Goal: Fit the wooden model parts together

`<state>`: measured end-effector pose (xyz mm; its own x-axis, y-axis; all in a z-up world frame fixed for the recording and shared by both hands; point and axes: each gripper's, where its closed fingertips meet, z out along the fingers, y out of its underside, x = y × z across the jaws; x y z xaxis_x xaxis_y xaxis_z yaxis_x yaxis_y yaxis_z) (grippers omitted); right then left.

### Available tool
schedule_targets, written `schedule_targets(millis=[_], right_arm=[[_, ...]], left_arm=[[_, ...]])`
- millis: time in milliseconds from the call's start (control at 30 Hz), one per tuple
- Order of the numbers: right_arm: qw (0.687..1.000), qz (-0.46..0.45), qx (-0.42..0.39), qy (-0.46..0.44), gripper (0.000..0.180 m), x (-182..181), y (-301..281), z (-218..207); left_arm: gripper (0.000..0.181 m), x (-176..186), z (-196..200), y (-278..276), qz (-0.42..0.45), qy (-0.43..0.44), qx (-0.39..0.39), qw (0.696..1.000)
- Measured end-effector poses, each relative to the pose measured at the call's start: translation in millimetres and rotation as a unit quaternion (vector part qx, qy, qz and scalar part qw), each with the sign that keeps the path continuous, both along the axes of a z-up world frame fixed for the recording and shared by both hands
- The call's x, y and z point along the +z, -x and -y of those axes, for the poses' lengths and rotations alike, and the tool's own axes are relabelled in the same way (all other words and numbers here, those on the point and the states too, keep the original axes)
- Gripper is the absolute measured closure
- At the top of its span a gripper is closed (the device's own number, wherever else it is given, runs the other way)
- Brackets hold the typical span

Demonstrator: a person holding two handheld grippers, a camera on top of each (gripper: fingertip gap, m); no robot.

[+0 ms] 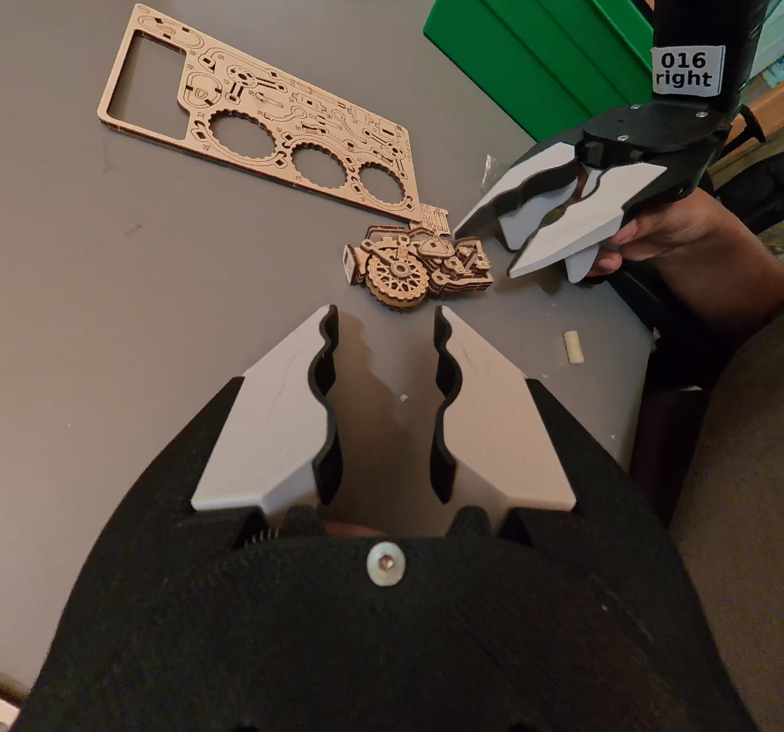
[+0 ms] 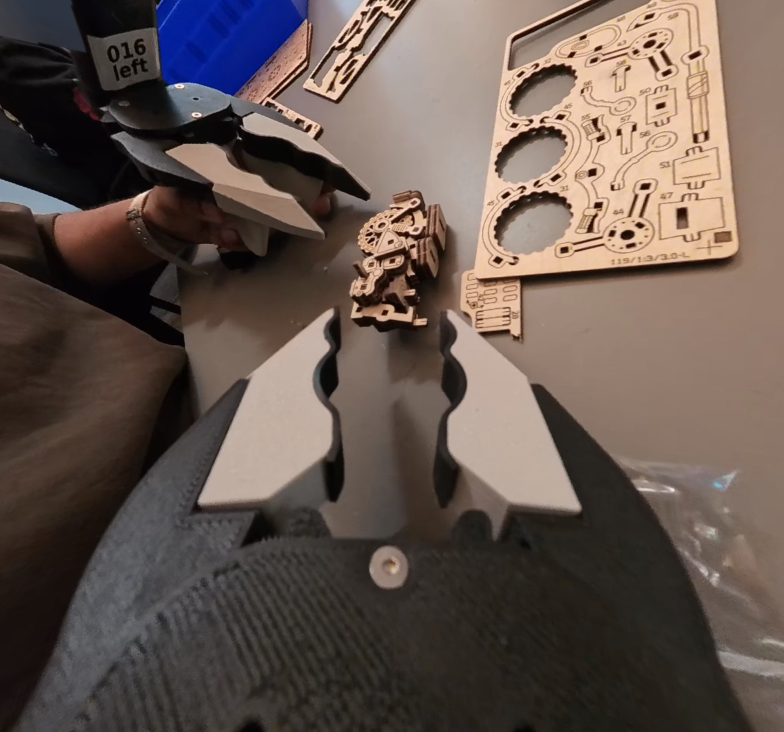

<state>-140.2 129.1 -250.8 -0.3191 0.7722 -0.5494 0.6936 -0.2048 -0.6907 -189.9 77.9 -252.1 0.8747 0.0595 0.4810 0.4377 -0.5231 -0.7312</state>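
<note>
A small partly built wooden model (image 1: 418,264) with a spoked wheel lies on the grey table; it also shows in the right wrist view (image 2: 396,260). My left gripper (image 1: 386,317) is open and empty, its tips just short of the model. It also shows in the right wrist view (image 2: 345,215), left of the model. My right gripper (image 2: 389,319) is open and empty, tips just before the model. It also shows in the left wrist view (image 1: 481,251), right of the model. A small cut wooden piece (image 2: 494,302) lies beside the model.
A large wooden parts sheet (image 1: 259,118) with three round cut-outs lies beyond the model, also in the right wrist view (image 2: 611,139). A narrow punched sheet (image 2: 373,20), a green bin (image 1: 539,37), a blue bin (image 2: 229,11) and clear plastic bags (image 2: 695,563) surround the work area. A small white cylinder (image 1: 572,347) lies near the table edge. My right tips are roughly 11 centimeters from the small white cylinder (image 1: 572,347).
</note>
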Motion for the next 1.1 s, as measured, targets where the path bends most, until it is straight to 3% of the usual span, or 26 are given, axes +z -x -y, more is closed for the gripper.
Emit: schedule_targets(millis=[367, 567, 767, 1100], right_arm=[[1.000, -0.005, 0.018, -0.001, 0.126, 0.4, 0.1, 9.9], [1.000, -0.005, 0.030, 0.006, 0.137, 0.8, -1.9, 13.5], [0.998, -0.020, 0.064, 0.018, 0.169, 7.4, -6.4, 24.5], [0.993, -0.053, 0.099, -0.037, 0.172, 9.2, -9.9, 41.8]], left_arm=[[0.135, 14.1, -1.0, -30.8, -0.054, -0.044, -0.081, 0.994], [0.135, 16.1, -0.5, -41.6, -0.096, -0.052, -0.105, 0.988], [0.135, 16.9, -0.6, -41.7, -0.097, -0.055, -0.105, 0.988], [0.133, 15.8, -0.7, -47.5, -0.160, -0.051, -0.109, 0.980]])
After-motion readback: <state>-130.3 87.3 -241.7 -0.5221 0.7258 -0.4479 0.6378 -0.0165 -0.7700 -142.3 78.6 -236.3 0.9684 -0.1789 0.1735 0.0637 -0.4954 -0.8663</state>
